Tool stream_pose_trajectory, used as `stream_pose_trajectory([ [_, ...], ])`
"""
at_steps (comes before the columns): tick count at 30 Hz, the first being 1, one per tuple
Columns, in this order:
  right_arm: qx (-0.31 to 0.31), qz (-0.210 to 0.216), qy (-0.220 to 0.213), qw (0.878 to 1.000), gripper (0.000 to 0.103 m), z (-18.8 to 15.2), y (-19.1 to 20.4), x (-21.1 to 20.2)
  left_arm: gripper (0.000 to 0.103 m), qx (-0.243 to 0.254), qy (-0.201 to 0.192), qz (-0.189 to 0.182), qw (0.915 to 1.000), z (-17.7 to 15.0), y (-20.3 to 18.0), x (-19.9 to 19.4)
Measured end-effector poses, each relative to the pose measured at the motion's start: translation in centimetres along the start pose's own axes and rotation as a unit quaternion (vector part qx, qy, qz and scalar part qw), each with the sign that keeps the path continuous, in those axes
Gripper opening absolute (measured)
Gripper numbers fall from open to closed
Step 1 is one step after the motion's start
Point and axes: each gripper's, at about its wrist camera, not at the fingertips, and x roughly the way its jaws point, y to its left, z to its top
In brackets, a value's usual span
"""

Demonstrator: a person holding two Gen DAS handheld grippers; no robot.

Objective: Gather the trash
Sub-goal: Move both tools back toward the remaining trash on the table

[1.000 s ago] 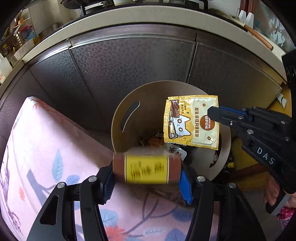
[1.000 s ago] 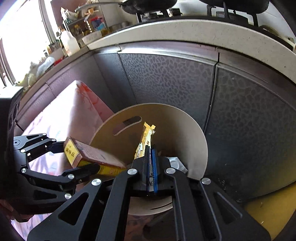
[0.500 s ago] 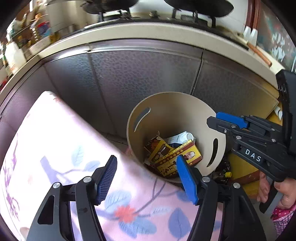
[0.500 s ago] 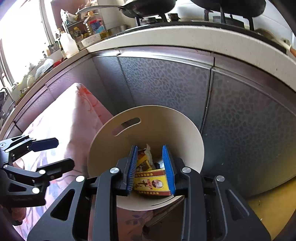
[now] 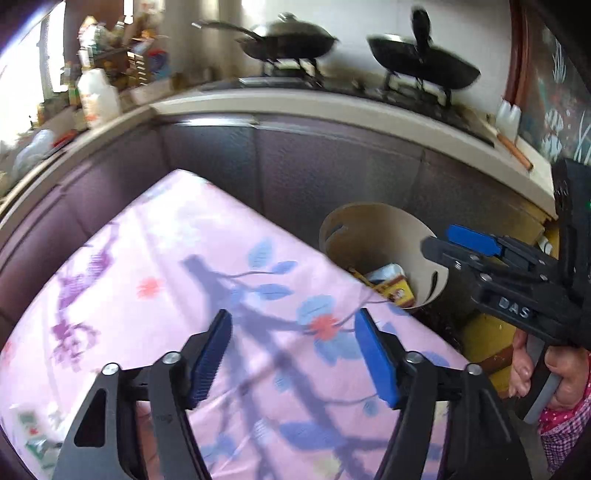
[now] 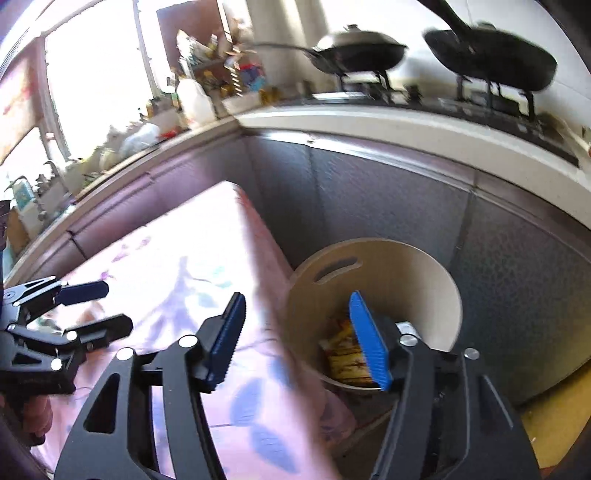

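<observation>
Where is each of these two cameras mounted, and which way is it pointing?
Left wrist view: sits on the left gripper, looking down over its opening, empty jaws at the floral tablecloth; the right gripper and the hand holding it show at right.
Right wrist view: sits on the right gripper, jaws opening and empty, facing the beige bin of wrappers; the left gripper shows at left.
Both share the bin, tablecloth, cabinet fronts and two woks.
</observation>
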Motion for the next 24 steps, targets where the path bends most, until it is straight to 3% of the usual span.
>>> stream_pose_trajectory([
  [6, -0.020, 0.054, -0.027, 0.998, 0.062, -0.5, 5.6, -2.7, 0.077, -0.028, -0.050, 0.046, 0.9973, -2.6, 4.6, -6.1],
  [10, -0.044, 0.089, -0.039, 0.994, 0.073, -1.5, 10.3, -3.6, 0.092, -0.049, -0.087, 0.086, 0.9913, -5.0, 8.7, -10.6],
  [12, -0.052, 0.106, -0.038, 0.992, 0.073, -2.2, 12.1, -3.9, 0.094, -0.063, -0.098, 0.104, 0.9877, -6.2, 10.5, -12.4],
  [19, -0.072, 0.171, -0.011, 0.983, 0.073, -4.7, 19.1, -3.8, 0.094, -0.150, -0.109, 0.164, 0.9690, -12.1, 20.3, -19.7],
  [24, -0.094, 0.213, 0.034, 0.972, 0.061, -7.0, 24.1, -2.6, 0.090, -0.213, -0.096, 0.172, 0.9571, -17.6, 25.7, -23.3],
])
